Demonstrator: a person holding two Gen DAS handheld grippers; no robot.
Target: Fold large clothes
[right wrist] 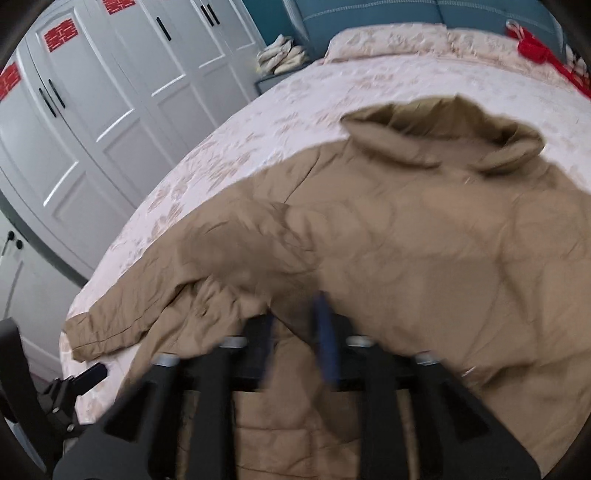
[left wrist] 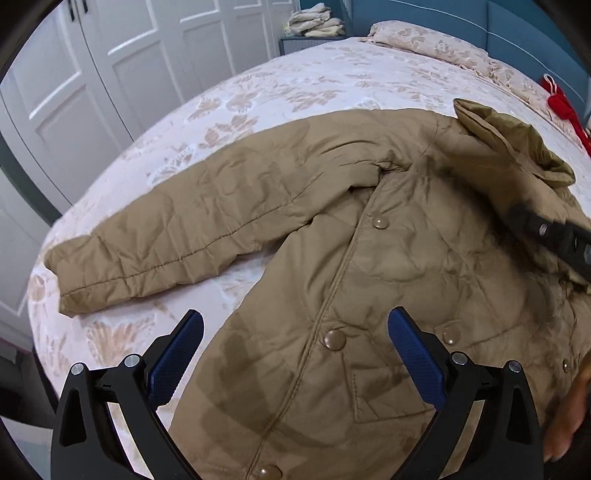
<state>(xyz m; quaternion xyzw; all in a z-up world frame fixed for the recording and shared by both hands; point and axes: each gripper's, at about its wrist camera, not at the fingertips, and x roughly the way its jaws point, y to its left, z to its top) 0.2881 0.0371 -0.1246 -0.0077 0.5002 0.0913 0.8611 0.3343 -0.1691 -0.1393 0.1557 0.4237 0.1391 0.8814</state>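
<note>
A tan quilted jacket (left wrist: 369, 258) with snap buttons lies front-up on the floral bedspread (left wrist: 295, 85). One sleeve (left wrist: 177, 236) stretches out to the left, and the collar (left wrist: 509, 140) is at the far right. My left gripper (left wrist: 295, 321) hovers wide open over the jacket's lower front, with nothing between its blue pads (left wrist: 177, 354). My right gripper (right wrist: 295, 332) is blurred low over the jacket (right wrist: 424, 240). Its fingers (right wrist: 327, 332) stand a little apart with jacket cloth showing in the gap, and it does not seem to grip. In the left wrist view the right gripper (left wrist: 546, 236) shows as a black part over the jacket's right shoulder.
White wardrobe doors (left wrist: 92, 74) stand left of the bed. A blue headboard (left wrist: 517, 29), a pillow (left wrist: 424, 40) and a red item (left wrist: 561, 103) are at the far end. Folded cloths (left wrist: 317, 22) sit on a nightstand. A person's hand (left wrist: 569, 424) is at the lower right.
</note>
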